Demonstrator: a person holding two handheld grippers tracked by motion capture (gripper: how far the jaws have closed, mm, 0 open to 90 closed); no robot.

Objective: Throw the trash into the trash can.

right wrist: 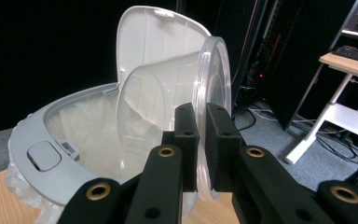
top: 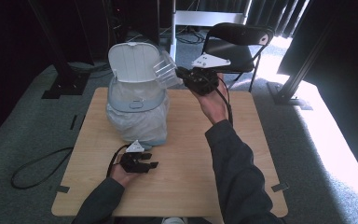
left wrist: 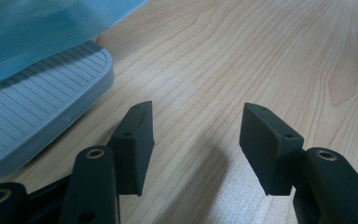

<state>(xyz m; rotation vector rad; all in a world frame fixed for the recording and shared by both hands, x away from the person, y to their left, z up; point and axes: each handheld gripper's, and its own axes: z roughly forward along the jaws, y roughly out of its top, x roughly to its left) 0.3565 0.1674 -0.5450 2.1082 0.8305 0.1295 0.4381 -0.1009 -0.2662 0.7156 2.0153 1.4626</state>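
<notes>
Right gripper clenched on rim of clear plastic cup, held tilted over open lidded bin on bench. Left gripper released, low beside bin's ribbed pedal, probably resting on bench.

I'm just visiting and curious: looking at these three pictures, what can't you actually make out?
- Bottom of the bin: its white liner hides what lies inside, in the high view and the right gripper view.
- Bin pedal: cut off by the left gripper view's left edge.
- Clear cup in the right claw: its bottom faces away, so whether it is empty is unclear.
- Table near edge: hidden by the sleeves in the high view.
</notes>
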